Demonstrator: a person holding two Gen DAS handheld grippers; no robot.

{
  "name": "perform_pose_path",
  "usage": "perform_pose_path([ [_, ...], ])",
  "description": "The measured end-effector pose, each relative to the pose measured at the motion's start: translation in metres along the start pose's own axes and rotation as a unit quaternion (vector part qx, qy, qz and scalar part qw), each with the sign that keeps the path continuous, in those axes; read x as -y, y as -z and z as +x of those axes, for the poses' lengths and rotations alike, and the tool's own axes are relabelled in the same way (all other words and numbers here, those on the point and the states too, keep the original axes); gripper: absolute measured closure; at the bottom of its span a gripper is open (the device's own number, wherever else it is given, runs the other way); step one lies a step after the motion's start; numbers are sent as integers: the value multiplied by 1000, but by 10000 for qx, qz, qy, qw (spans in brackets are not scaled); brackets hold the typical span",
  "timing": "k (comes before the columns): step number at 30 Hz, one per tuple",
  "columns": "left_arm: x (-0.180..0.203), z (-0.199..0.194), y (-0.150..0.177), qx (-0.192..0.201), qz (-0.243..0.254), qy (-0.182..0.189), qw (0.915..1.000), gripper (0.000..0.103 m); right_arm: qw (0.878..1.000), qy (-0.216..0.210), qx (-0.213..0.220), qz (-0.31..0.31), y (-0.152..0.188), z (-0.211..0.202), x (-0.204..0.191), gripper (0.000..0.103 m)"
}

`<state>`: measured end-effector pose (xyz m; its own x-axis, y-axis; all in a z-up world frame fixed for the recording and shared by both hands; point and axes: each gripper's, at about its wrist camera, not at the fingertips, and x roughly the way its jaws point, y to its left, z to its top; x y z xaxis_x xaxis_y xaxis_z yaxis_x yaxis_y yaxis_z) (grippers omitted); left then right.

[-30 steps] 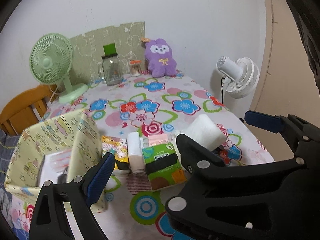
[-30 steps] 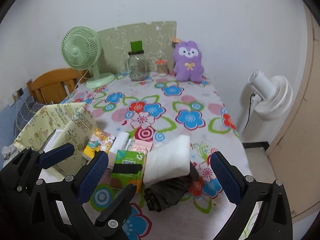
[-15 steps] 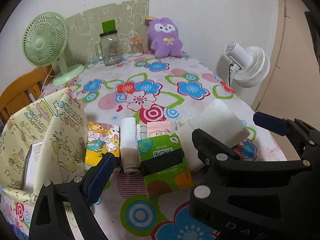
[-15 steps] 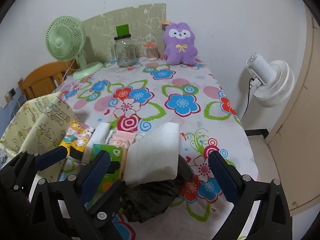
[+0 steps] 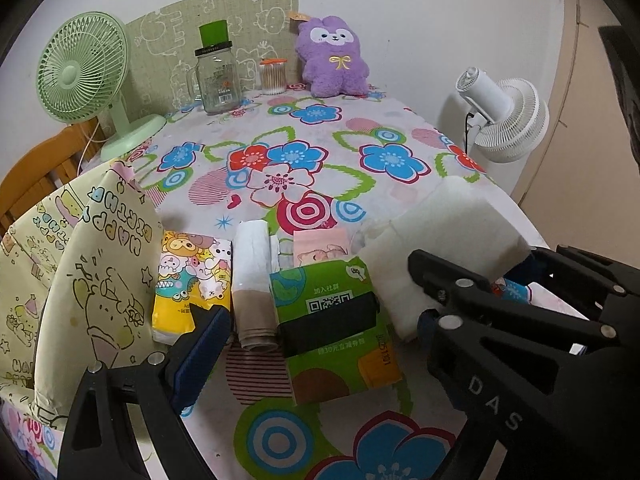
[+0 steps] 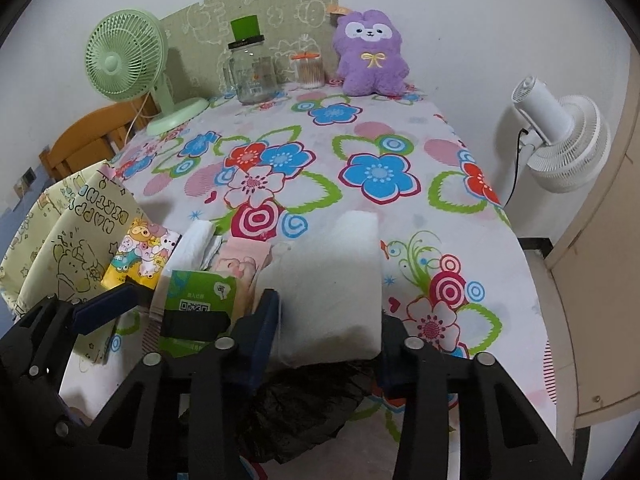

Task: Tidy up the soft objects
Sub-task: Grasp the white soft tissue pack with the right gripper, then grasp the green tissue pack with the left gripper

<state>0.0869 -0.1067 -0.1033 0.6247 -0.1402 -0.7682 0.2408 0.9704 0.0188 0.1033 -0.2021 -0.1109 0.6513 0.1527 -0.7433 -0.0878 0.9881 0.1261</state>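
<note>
The white rectangular foam block (image 6: 332, 284) lies near the front edge of the bench (image 6: 400, 128), which wears a white cloth printed with big bright flowers. The block's near end sits between the blue-padded fingers of the right hand-held gripper (image 6: 326, 336); the jaws stand open about as wide as the block, one pad at each side, and whether the pads press it cannot be told. A crumpled black plastic bag (image 6: 304, 412) lies under and in front of the block.

Just left of the block is a green tissue pack (image 5: 336, 320) with a black band, and behind it a pink packet (image 5: 320, 244). Next comes a rolled white and beige cloth (image 5: 252, 280), then a yellow cartoon-printed tissue pack (image 5: 192, 276). The left hand-held gripper (image 5: 316, 328) hangs over this row with its jaws wide apart and nothing between them, one pad near the yellow pack.

At the left edge stands an open pale yellow cartoon-printed fabric box (image 5: 80, 280). At the far end of the bench are a green desk fan (image 5: 86, 76), a clear glass jar with a green cap (image 5: 218, 76), a small jar of cotton swabs (image 5: 273, 76) and a purple plush rabbit (image 5: 334, 60). A white fan (image 5: 504, 120) stands off the right side.
</note>
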Motion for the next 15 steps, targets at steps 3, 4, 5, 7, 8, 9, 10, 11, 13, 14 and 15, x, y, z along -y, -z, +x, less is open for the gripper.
perform_pose_path([
  [3,0,3,0,-46,-1,-100,9999,7,9999,10,120,12,-1,-3,-1,71],
  [4,-1,4,-1,-57,-15,-121,9999,8,9999,11,160,5,-1,-4,-1,73],
  [5,-2,4,-1,-62,-25,-118,9999,8,9998,26,198,-8,-2,-6,-1,73],
  [7,-3,5,-1,-65,-39,-113,9999,9,9995,92,284,-54,-2,-9,-2,77],
  [8,-2,6,-1,-73,-35,-124,9999,12,9992,159,344,-90,-3,-11,-2,77],
  [9,-2,6,0,-87,-37,-128,9999,13,9990,196,374,-111,-4,-12,-3,78],
  [10,-2,7,0,-108,-38,-121,9999,18,9989,225,400,-120,-4,-13,-2,80],
  [11,-2,9,0,-151,-44,-117,9998,23,9987,243,426,-115,-5,-13,-2,81],
  [13,-3,14,0,-266,-44,-83,9996,33,9986,264,437,-115,-6,-13,-2,82],
  [14,-4,16,1,-335,-56,-14,9994,41,9986,279,438,-119,-6,-13,-2,82],
  [15,-4,17,1,-350,-76,12,9994,45,9986,283,432,-125,-6,-13,-2,82],
])
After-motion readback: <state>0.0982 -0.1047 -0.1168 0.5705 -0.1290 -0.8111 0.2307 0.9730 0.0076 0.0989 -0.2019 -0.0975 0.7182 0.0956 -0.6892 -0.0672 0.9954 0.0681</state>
